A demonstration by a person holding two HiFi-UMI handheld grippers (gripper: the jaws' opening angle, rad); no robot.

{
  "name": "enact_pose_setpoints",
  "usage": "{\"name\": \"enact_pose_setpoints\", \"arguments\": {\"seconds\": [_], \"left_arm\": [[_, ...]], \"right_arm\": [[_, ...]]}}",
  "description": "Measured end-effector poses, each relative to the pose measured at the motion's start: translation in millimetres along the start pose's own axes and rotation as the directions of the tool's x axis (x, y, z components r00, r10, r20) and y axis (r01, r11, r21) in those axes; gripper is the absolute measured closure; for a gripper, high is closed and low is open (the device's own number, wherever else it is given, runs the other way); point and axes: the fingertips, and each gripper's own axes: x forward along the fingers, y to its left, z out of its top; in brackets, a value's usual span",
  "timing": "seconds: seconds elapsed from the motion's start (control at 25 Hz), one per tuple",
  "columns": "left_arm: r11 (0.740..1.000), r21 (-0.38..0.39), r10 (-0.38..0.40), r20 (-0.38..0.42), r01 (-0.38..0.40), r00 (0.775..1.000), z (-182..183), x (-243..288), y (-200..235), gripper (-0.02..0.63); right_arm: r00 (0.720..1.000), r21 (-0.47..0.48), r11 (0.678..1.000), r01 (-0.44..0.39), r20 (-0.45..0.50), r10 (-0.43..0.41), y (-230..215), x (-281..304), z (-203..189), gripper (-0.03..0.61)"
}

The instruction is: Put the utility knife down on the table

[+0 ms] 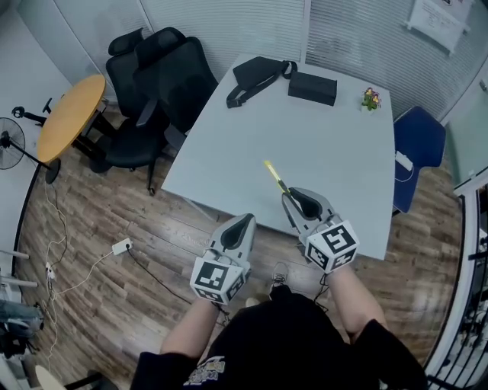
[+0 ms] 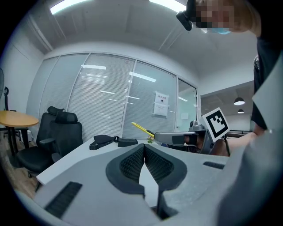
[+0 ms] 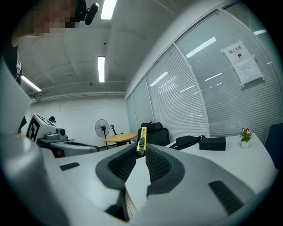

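At the near edge of the white table (image 1: 328, 152), both grippers point almost level toward its far end, each held from behind by a forearm of the person standing there. Each gripper carries a cube with black-and-white square markers, which hold patterns and no letters. A paper notice (image 1: 438, 19) hangs on the blind-covered glass wall beyond the table's far end; its print is too small to read. The right gripper (image 1: 288, 196) reaches a little over the table's near edge, and its jaws are closed on the black end of the yellow utility knife (image 1: 274, 177). The knife sticks out past the jaw tips, raised above the table top and not touching it, with its long yellow body directed toward the far end. The left gripper (image 1: 248, 218) is beside the right one, just at the table's near edge, with its jaws pressed together and nothing between them. At the table's far end lie a black bag (image 1: 255, 78), a black box (image 1: 313, 87) and a small plant (image 1: 370, 98).
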Motion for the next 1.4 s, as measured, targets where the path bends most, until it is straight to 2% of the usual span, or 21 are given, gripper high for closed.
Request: {"name": "enact_pose_setpoints", "arguments": {"seconds": [0.32, 0.72, 1.0, 1.4], "left_arm": [[1.0, 0.0, 0.019, -0.003, -0.019, 1.0, 5.6, 56.3, 10.5, 0.609], [1.0, -0.022, -0.005, -0.012, 0.005, 1.0, 6.9, 96.7, 35.5, 0.609], [0.994, -0.041, -0.101, -0.072, 0.098, 0.992, -9.6, 118.8, 62.9, 0.608], [0.976, -0.081, -0.213, -0.137, 0.203, 0.967, -31.7, 151.3, 114.6, 0.609]], "right_arm": [[1.0, 0.021, 1.0, -0.007, -0.022, 0.007, -57.2, 21.6, -1.7, 0.509], [0.997, 0.027, 0.999, 0.032, -0.075, -0.03, -98.4, 55.1, -13.0, 0.509], [0.986, 0.044, 0.992, 0.116, -0.122, -0.11, -120.2, 92.9, -38.5, 0.509], [0.951, 0.056, 0.971, 0.232, -0.224, -0.214, -152.9, 143.4, -85.4, 0.509]]}}
